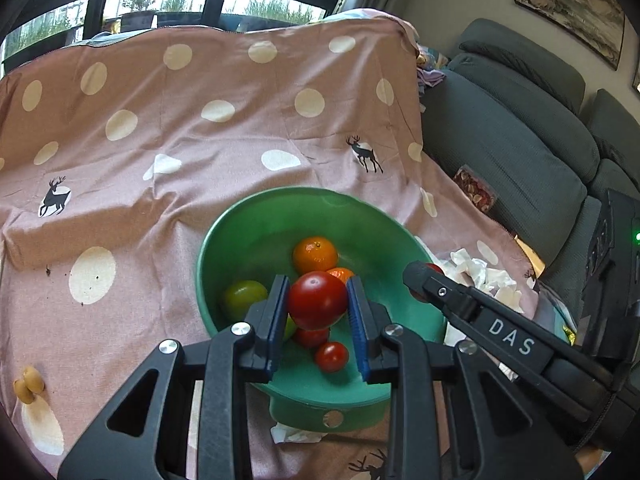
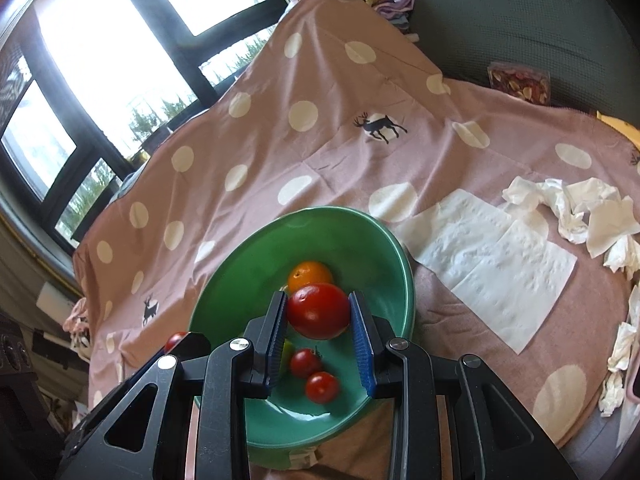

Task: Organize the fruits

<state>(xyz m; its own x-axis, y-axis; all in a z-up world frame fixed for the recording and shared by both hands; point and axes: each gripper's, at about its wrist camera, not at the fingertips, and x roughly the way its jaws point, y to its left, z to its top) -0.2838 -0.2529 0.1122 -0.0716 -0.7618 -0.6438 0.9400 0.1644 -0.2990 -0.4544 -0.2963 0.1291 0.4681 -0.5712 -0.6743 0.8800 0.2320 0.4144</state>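
My left gripper [image 1: 318, 304] is shut on a red tomato [image 1: 316, 298], held over a green bowl [image 1: 248, 220] on the pink spotted cloth. My right gripper [image 2: 319, 316] is shut on another red tomato [image 2: 319, 308] above the same bowl [image 2: 400, 252]. In the bowl lie an orange [image 1: 315, 255], a green fruit [image 1: 244, 299] and two small tomatoes [image 1: 331, 356]. The right wrist view shows the orange [image 2: 310, 273] and the small tomatoes [image 2: 322, 387] too. The right gripper [image 1: 426, 280] reaches in from the right of the left wrist view, over the bowl's rim.
Crumpled tissues [image 2: 580, 208] and flat paper napkins [image 2: 492, 264] lie right of the bowl. Small yellow fruits [image 1: 28, 385] sit at the cloth's left. A grey sofa [image 1: 520, 140] with a snack packet [image 1: 474, 190] stands to the right; windows are behind.
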